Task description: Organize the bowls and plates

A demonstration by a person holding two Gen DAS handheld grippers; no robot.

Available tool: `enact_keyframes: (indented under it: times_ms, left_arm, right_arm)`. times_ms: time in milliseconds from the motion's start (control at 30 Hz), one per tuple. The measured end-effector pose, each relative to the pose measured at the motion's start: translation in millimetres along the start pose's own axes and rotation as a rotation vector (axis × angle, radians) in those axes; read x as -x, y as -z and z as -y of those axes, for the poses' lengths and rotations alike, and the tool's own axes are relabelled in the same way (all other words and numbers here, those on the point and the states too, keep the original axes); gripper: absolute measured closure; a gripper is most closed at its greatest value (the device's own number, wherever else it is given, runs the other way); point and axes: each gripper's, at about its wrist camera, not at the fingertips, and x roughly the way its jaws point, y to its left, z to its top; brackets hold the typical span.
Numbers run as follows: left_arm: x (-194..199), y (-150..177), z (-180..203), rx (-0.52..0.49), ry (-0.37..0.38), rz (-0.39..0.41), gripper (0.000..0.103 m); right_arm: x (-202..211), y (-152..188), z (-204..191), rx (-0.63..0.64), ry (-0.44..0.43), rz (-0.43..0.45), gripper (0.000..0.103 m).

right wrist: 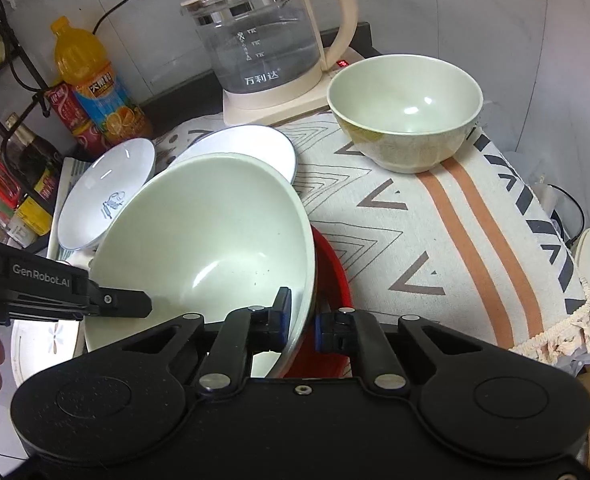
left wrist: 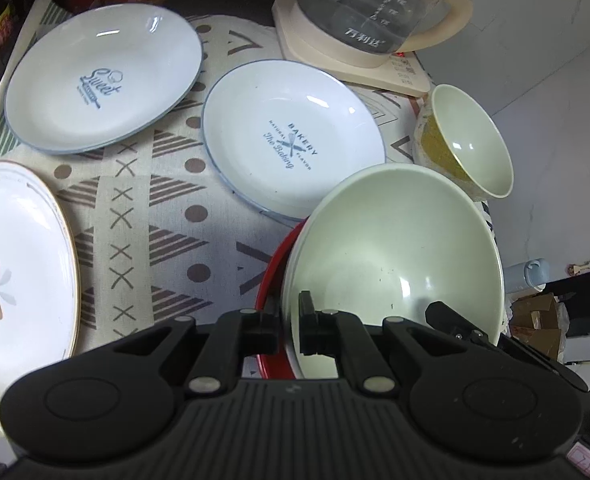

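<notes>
Patterned tablecloth (right wrist: 435, 240): pale green bowl (right wrist: 215, 232) (empty) nested in red bowl (right wrist: 335, 276)

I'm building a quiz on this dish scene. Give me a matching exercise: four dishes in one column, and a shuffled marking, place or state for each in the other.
Things:
1. Large green bowl
2. Small green bowl
3. Flower plate
4. Red dish

Descriptions:
A. Gold rim, petal design in the middle
B. Stands alone by the kettle
C. Lies under the large bowl
D. Rim between the jaws of both the left gripper and the right gripper

Pairs: 1-D, 2-B, 3-A, 4-C
</notes>
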Motion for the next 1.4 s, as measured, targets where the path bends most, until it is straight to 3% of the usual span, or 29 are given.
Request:
enact_keyframes:
  times_ms: [367, 500, 533, 667, 800, 867, 933, 1100, 1200, 1400]
  left_arm:
    - [19.0, -4.8, -3.4, -0.006, 0.006, -0.002, 0.089]
    - [34.7, -7.0, -3.7, -0.013, -0.02, 0.057, 0.068]
    - [37.2, -8.2, -3.9, -0.013, -0.027, 0.063, 0.067]
    - [46.0, -13.3, -5.5, 0.009, -0.038, 0.099, 0.064]
    - [47.9, -19.9, -3.6, 0.036, -0.019, 0.116, 0.058]
    - [48.8, -23.9, 0.2, 0.025, -0.021, 0.129, 0.057]
    - [49.2, -29.1, 3.7, 0.017, -0.029, 0.144, 0.056]
    - [40.7, -42.2, 13.0, 0.012, -0.017, 0.144, 0.054]
    - [32.5, -50.2, 23.4, -0.011, -0.005, 0.141, 0.054]
    - [7.3, -71.4, 43.4, -0.052, 0.02, 0.111, 0.054]
  right_arm:
    - [-4.6, -4.7, -0.8, -0.006, 0.01, 0.013, 0.091]
    - [-6.4, -5.5, -2.4, 0.002, 0.003, 0.019, 0.093]
    - [-6.4, -6.6, -2.7, 0.005, 0.001, 0.013, 0.092]
    - [-2.1, -10.6, 0.7, -0.017, -0.042, -0.027, 0.079]
    - [9.5, -10.4, 5.1, -0.038, -0.068, -0.015, 0.077]
    - [18.3, -14.5, 8.9, -0.07, -0.084, 0.008, 0.071]
    - [27.1, -20.6, 11.7, -0.077, -0.076, 0.043, 0.063]
    - [33.9, -38.2, 27.6, -0.091, -0.057, 0.084, 0.061]
    - [34.1, -47.2, 40.9, -0.1, -0.031, 0.113, 0.049]
    - [21.1, -61.9, 67.3, -0.156, 0.022, 0.13, 0.048]
